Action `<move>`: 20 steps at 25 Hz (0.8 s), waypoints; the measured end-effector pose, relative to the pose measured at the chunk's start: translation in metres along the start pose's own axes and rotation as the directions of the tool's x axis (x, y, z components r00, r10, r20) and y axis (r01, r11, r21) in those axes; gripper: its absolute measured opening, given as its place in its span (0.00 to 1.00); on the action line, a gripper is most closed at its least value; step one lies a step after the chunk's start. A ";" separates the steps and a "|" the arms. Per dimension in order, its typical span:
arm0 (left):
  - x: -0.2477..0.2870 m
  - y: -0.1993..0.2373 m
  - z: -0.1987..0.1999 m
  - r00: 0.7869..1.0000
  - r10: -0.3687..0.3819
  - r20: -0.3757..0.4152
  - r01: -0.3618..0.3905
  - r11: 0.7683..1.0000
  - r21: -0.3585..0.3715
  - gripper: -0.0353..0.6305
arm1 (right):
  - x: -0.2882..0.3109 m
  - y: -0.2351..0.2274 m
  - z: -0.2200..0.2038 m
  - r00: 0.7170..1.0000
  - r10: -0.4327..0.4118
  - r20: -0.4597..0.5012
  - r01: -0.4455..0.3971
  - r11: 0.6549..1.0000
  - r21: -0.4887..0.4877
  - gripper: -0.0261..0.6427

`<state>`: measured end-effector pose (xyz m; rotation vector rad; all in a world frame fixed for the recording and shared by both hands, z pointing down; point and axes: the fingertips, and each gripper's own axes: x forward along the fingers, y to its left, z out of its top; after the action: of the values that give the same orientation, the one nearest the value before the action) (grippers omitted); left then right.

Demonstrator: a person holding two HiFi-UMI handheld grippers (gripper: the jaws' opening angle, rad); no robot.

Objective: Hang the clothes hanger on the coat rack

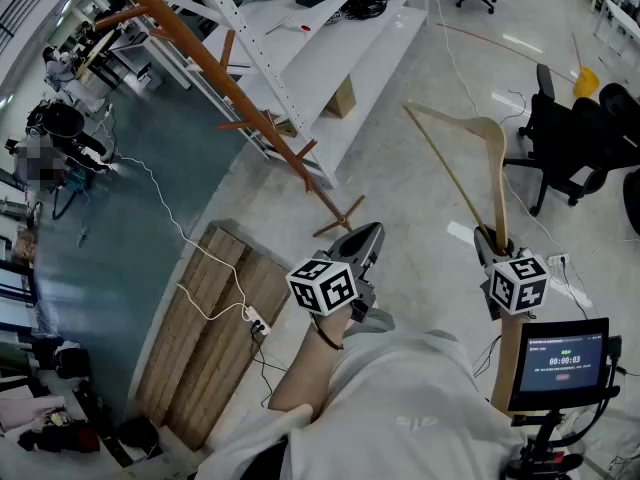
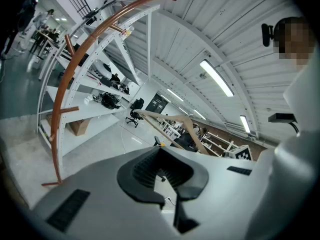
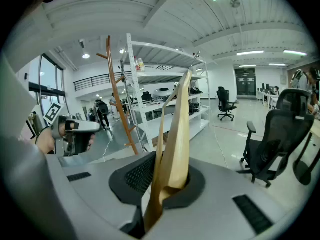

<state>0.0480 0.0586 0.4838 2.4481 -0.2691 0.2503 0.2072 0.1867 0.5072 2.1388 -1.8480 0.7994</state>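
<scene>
A wooden clothes hanger (image 1: 496,158) stands up from my right gripper (image 1: 495,240), which is shut on the lower end of one of its arms. In the right gripper view the hanger (image 3: 180,129) rises between the jaws of the right gripper (image 3: 167,181) and hides much of the scene ahead. The brown wooden coat rack (image 1: 205,68) stands to the far left, beside the shelving, with short pegs along its pole. My left gripper (image 1: 368,236) is shut and empty, and it points toward the rack's foot. The left gripper view shows the rack (image 2: 62,84), the hanger (image 2: 156,115) and the left gripper (image 2: 161,171).
White metal shelving (image 1: 330,28) stands directly behind the rack. Black office chairs (image 1: 575,153) are at the right. A wooden board (image 1: 210,318) with a white cable and power strip (image 1: 255,320) lies on the floor at the left. A small screen (image 1: 562,358) sits low right.
</scene>
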 end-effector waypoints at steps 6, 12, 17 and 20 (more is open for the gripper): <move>0.015 0.079 0.072 1.000 -0.006 0.002 0.006 1.000 0.028 0.06 | 0.103 0.028 0.069 0.999 0.020 0.039 -0.019 1.000 -0.021 0.10; 0.015 0.113 0.095 0.999 0.036 0.027 -0.035 0.999 -0.020 0.06 | 0.159 0.047 0.100 0.996 0.089 -0.013 -0.089 0.992 -0.085 0.10; -0.002 0.121 0.101 0.995 0.075 0.070 -0.070 0.995 -0.070 0.06 | 0.176 0.073 0.108 0.987 0.151 -0.059 -0.158 0.977 -0.141 0.10; 0.016 0.150 0.120 0.988 0.121 0.101 -0.113 0.990 -0.087 0.06 | 0.223 0.067 0.125 0.977 0.193 -0.093 -0.207 0.961 -0.185 0.10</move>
<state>0.0390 -0.1339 0.4845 2.3713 -0.4615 0.1571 0.1913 -0.0777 0.5060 1.8029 -2.0346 0.6947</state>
